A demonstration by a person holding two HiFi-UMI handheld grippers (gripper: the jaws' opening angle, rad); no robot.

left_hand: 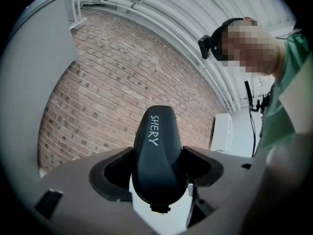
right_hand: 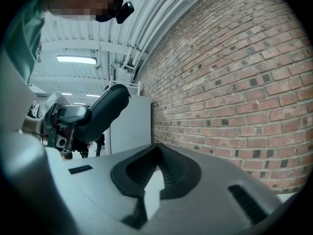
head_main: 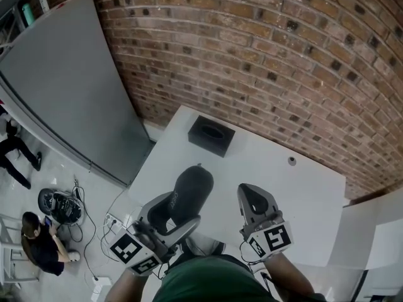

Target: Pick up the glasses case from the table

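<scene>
Brick wall point(head_main: 264, 55) behind; glasses case point(head_main: 192, 190) in L gripper point(head_main: 177, 211), above table point(head_main: 277, 168).

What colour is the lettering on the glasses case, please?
White lettering on the black glasses case; clearest in the left gripper view.

The white desk point(head_main: 277, 187) stands against a brick wall point(head_main: 264, 49). A black box point(head_main: 211, 135) sits near its far-left corner. A small round object point(head_main: 291, 160) lies well apart from it.
</scene>
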